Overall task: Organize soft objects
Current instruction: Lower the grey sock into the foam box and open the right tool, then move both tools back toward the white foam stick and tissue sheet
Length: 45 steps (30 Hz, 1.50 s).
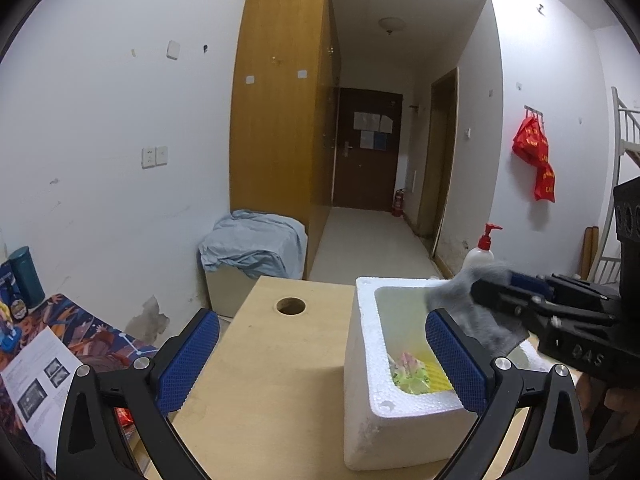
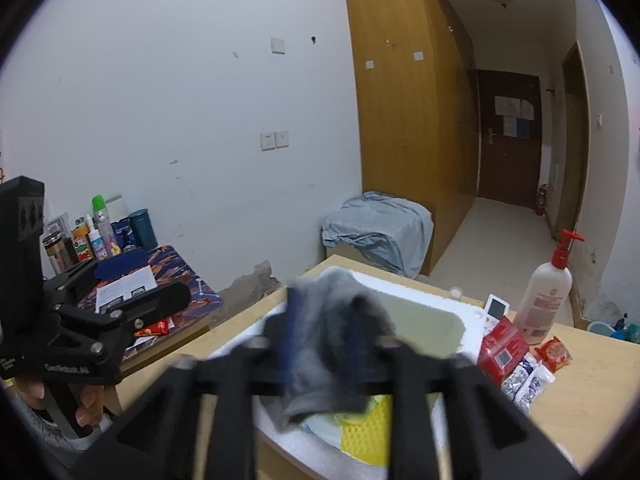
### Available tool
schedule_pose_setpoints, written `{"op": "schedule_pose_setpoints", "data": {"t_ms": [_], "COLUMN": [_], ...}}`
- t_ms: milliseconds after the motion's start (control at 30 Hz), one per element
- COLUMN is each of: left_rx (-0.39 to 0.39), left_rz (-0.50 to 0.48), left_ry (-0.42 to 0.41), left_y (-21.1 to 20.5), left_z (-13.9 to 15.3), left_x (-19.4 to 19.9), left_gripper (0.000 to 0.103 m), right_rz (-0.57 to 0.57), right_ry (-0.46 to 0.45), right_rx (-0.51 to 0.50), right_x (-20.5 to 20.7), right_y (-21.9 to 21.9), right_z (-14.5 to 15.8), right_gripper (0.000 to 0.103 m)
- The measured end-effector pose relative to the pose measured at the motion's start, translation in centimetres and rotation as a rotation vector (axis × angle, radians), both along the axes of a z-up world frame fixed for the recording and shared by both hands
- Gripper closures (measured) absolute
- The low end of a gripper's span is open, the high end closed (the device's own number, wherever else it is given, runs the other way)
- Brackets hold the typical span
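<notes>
White-walled room, wooden wardrobe (image 1: 280, 120) at centre, dark door down the hall. Lower left of the left wrist view: patterned desk mat (image 1: 92, 332) with a paper sheet and a teal cup (image 1: 26, 278). Left gripper (image 1: 320, 364) at bottom centre, jaws spread wide, holding nothing, one blue pad each side of the foam box's near-left corner. Light wood table (image 1: 256, 360) with a round hole. White foam box (image 1: 368, 360) lower right on the table; inside, a yellow sponge (image 2: 366, 436) and pale green and pink soft items. Right gripper (image 2: 324, 340) is over the box, jaws pinched on a grey sock (image 2: 320, 352) hanging into the opening, blurred. Right of the box: red packets, silver sachets, lotion pump bottle (image 2: 548, 296).
</notes>
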State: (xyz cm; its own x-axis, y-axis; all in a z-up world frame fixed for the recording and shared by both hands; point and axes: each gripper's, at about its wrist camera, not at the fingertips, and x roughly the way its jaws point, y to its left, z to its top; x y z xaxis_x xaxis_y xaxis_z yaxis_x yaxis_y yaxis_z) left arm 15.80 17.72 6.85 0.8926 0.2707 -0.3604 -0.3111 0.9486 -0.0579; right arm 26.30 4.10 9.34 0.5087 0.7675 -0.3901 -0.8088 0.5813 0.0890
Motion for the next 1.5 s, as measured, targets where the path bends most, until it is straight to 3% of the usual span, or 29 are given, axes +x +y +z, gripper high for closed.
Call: {"op": "schedule_pose_setpoints", "data": {"t_ms": [33,100,700,1500], "left_rx": [0.001,-0.001,0.013,0.047], "left_rz": [0.002,-0.001,-0.034,-0.219], "left_ry": [-0.001,-0.008,-0.019,-0.043], "left_y": [0.0,0.0,-2.1,-11.9], "left_z": [0.1,0.2,1.0,2.2], "left_x": [-0.1,-0.3,-1.0,-1.4], "left_gripper": [0.000,0.000,0.000,0.000], "right_rz": [-0.006,-0.051,-0.075,-0.230], "right_ry": [-0.006,-0.038,-0.073,-0.120], "right_rx": [-0.001,0.014,0.042,0.078], "right_x": [-0.1,-0.4,-1.8,-6.2], "right_y": [-0.1,-0.5,-3.0,-12.6], "right_z": [0.0,0.3,1.4,2.7], "right_gripper": [0.015,0.006,0.006,0.002]}}
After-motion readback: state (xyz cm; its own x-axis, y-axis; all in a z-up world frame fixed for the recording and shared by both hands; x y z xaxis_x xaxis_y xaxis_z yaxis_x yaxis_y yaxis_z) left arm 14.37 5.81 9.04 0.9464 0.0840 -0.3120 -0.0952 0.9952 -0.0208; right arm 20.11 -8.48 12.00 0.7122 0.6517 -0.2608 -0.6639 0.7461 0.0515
